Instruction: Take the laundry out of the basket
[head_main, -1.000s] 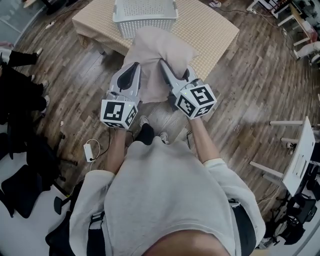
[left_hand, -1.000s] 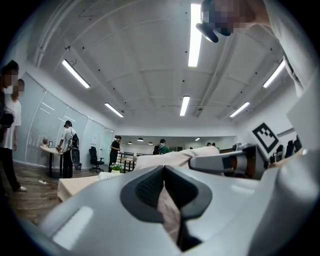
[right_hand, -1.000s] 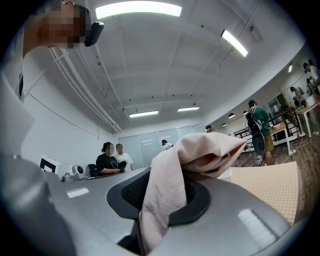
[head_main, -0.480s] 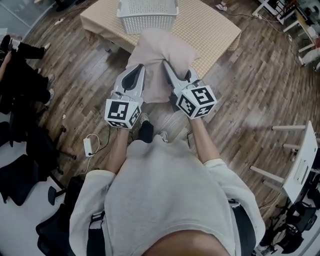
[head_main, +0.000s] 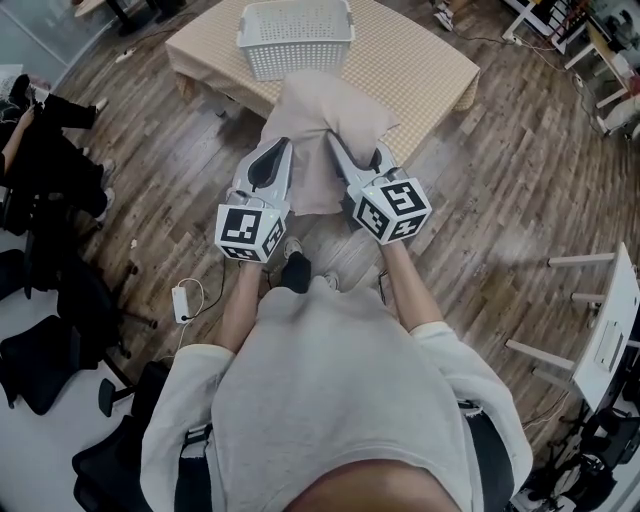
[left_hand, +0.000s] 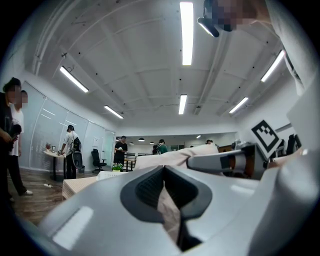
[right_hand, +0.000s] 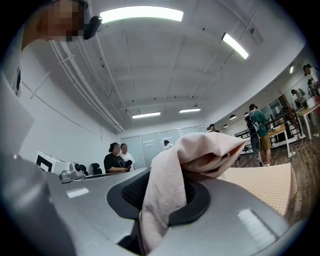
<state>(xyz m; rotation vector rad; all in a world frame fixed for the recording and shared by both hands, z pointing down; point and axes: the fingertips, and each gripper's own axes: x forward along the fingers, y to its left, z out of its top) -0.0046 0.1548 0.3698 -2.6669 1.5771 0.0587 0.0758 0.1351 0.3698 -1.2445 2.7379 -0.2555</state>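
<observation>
A pale pink cloth (head_main: 322, 128) hangs between my two grippers above the floor, in front of the table. My left gripper (head_main: 283, 148) is shut on the cloth's left edge; a strip of cloth (left_hand: 169, 212) shows pinched in its jaws. The right gripper (head_main: 333, 142) is shut on the right edge, and the cloth (right_hand: 185, 162) bunches up out of its jaws. The white laundry basket (head_main: 296, 36) stands on the beige table (head_main: 420, 60) beyond the cloth; its inside is hidden from here.
The low table stands on a wood floor. A person in black (head_main: 40, 140) sits at the left edge. Black chairs (head_main: 40, 360) stand at lower left, a white charger with cable (head_main: 182, 300) lies near my feet, and white furniture (head_main: 600, 330) stands at the right.
Both grippers keep their hold on the pink cloth and have barely moved. The view has shifted slightly, and the person at the left edge has come further into sight.
</observation>
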